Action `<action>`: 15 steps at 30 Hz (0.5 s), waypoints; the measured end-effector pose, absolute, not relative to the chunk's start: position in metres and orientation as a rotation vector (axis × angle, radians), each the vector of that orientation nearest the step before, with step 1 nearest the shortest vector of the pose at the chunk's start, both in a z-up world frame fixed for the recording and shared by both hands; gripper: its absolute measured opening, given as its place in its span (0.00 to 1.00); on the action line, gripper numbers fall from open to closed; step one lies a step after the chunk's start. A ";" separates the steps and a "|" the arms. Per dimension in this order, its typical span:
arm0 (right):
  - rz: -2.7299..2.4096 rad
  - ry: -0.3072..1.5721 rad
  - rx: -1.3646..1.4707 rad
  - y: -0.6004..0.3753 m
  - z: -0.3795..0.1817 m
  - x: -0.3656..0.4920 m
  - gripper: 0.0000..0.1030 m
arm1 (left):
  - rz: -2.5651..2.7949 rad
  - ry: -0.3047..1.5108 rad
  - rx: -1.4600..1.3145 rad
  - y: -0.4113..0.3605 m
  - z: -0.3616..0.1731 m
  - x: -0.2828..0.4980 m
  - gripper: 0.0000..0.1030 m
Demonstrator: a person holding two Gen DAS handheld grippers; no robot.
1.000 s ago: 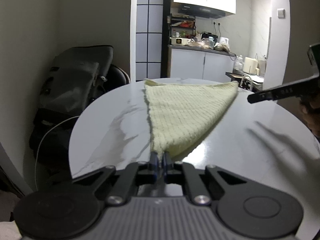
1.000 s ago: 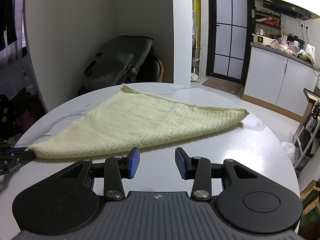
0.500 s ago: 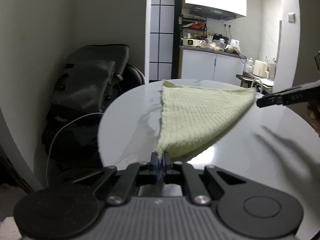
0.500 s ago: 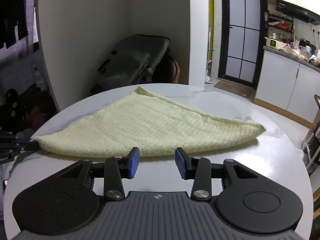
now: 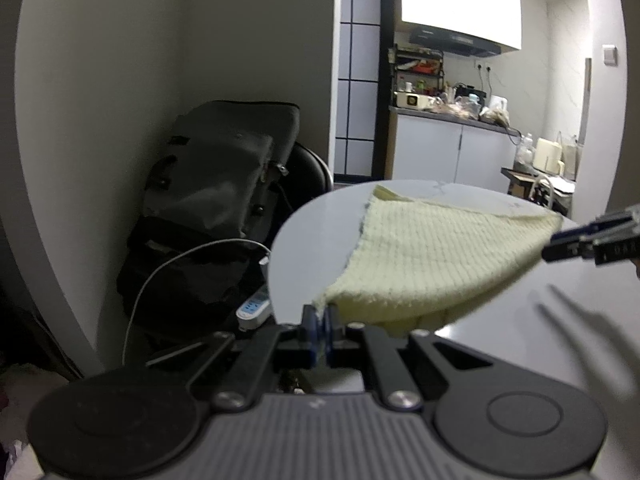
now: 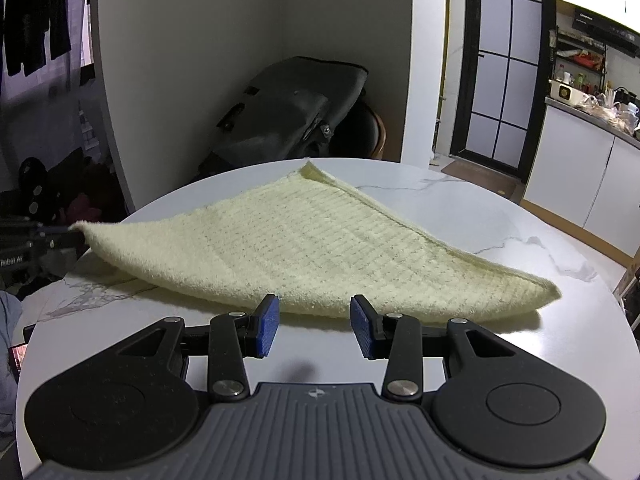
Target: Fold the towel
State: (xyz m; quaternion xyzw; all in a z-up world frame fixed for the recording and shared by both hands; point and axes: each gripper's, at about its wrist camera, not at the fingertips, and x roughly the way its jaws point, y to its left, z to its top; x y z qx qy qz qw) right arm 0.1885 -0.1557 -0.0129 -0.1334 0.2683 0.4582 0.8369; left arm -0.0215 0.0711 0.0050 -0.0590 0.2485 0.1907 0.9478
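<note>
A pale yellow waffle towel (image 6: 320,248) lies as a triangle on the round white marble table (image 6: 500,232). My left gripper (image 5: 321,320) is shut on the towel's near corner (image 5: 420,264) and holds it lifted off the tabletop, at the table's left edge. In the right wrist view that gripper (image 6: 60,236) shows at the far left with the raised corner in it. My right gripper (image 6: 312,324) is open just in front of the towel's near folded edge, holding nothing. Its fingers (image 5: 592,240) appear at the right of the left wrist view.
A dark bag on a chair (image 6: 292,108) stands beyond the table against the wall. A white cable and a power strip (image 5: 252,308) lie on the floor beside the table's left edge. Kitchen cabinets (image 5: 448,152) are at the back.
My left gripper has lifted the towel corner and pulled it left, past the table's edge. The right gripper has stayed open and moved closer to the towel's near edge.
</note>
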 end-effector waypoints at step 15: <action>0.901 0.561 -0.299 -0.142 -0.018 0.193 0.63 | 0.327 0.418 -0.195 0.065 0.021 -0.001 0.04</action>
